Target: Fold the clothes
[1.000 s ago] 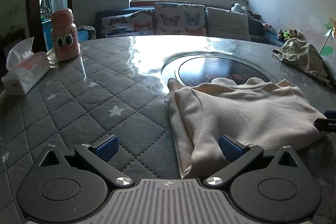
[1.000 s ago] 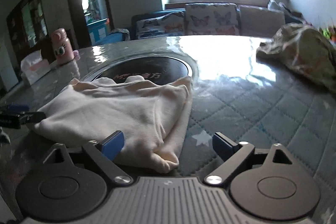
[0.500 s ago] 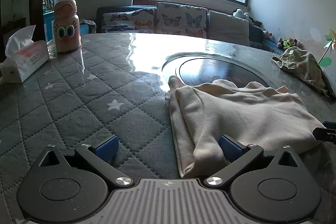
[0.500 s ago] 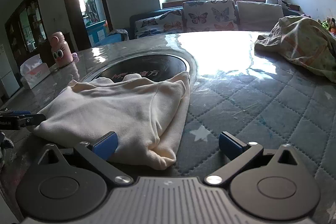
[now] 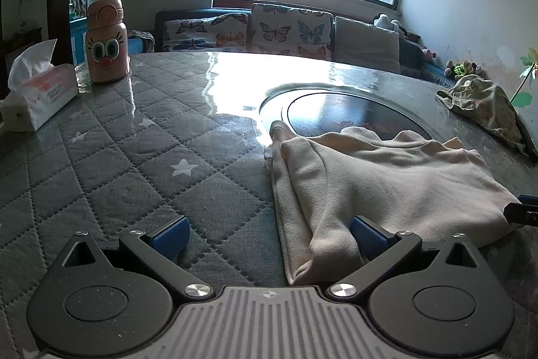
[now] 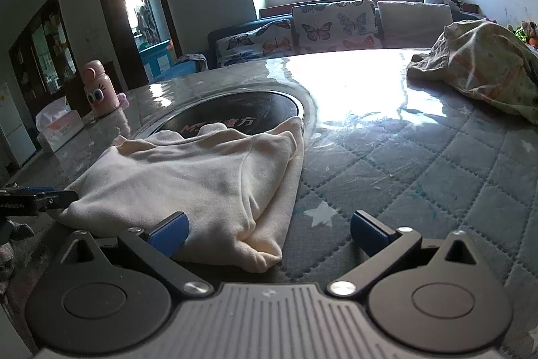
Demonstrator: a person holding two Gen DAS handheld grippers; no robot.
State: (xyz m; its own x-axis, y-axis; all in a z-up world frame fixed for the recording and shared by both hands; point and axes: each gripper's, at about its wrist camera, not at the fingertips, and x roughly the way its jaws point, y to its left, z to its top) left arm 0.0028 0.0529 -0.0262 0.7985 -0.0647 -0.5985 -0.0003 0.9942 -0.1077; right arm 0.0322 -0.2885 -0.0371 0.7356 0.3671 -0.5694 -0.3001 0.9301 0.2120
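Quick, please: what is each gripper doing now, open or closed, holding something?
Left gripper: open, holding nothing.
Right gripper: open, holding nothing; cream garment lies between its fingers.

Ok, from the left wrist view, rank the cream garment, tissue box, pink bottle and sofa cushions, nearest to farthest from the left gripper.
1. Cream garment, at the left gripper's right finger.
2. Tissue box, far left.
3. Pink bottle, left, behind the box.
4. Sofa cushions, beyond the table.

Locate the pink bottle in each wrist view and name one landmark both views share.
Left wrist: pink bottle upper left, standing on the table behind the tissue box.
Right wrist: pink bottle far left, mid-height, just beyond the tissue box.
Shared landmark: the cream garment beside the dark round inset.
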